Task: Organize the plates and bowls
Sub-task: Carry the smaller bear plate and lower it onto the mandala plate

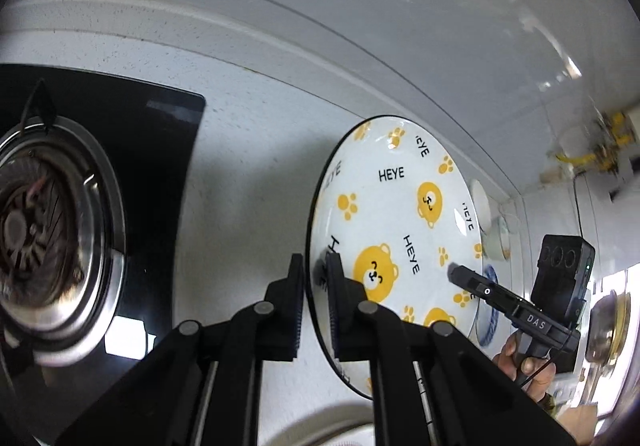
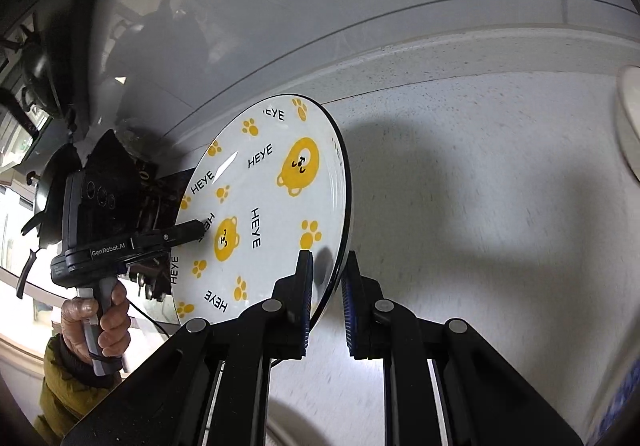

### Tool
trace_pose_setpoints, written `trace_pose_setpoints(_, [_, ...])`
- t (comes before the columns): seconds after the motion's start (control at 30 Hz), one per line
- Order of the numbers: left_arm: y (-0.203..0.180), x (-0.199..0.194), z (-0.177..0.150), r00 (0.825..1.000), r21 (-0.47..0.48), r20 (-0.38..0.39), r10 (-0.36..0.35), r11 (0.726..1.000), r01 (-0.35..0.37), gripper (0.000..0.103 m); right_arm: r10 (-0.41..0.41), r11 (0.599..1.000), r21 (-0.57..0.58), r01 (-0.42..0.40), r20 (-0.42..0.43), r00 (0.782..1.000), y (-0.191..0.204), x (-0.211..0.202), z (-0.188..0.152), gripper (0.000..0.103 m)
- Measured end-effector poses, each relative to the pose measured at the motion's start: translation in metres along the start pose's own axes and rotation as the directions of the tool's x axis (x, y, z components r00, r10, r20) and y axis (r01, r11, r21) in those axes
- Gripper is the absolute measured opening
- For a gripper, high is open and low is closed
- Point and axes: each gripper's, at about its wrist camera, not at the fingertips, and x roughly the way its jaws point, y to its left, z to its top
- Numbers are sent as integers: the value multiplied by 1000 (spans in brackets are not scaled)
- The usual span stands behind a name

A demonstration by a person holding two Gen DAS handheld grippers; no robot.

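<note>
Both grippers' jaws are pinching opposite rims of the bear-print plate (image 1: 400, 222), left gripper (image 1: 316, 298) and right gripper (image 2: 328, 298) holding it above the speckled table (image 2: 480, 186).

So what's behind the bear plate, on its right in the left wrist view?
Past the bear plate, a white bowl, a pale cup and a blue-patterned dish show partly; the plate covers the rest.

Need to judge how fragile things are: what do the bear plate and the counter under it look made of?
The plate looks like glazed ceramic: glossy white, printed yellow bears, thin dark rim, a bright glare streak; melamine can't be ruled out. The counter looks like speckled stone or composite, matte, with fine dark flecks.
</note>
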Motion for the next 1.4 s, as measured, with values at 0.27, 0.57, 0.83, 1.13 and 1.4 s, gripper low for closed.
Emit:
trace_pose_setpoints(0.27, [-31, -76, -105, 998, 113, -22, -54, 992, 56, 10, -64, 997, 44, 61, 82, 995, 42, -71, -107, 13])
trace_pose_setpoints(0.57, [-7, -109, -228, 987, 127, -137, -82, 987, 100, 10, -90, 988, 129, 86, 26, 996, 40, -68, -198, 13])
trace_pose_setpoints(0.83, [26, -84, -270, 987, 97, -158, -36, 994, 52, 10, -79, 980, 179, 87, -49, 996, 6, -23, -205, 13])
trace_pose_setpoints(1.13, [34, -79, -276, 992, 124, -122, -18, 992, 33, 10, -73, 980, 179, 88, -86, 994, -3, -7, -196, 13])
trace_pose_setpoints(1.4, [34, -78, -273, 990, 113, -133, -36, 992, 51, 12, -80, 975, 196, 106, -135, 988, 9, -3, -200, 14])
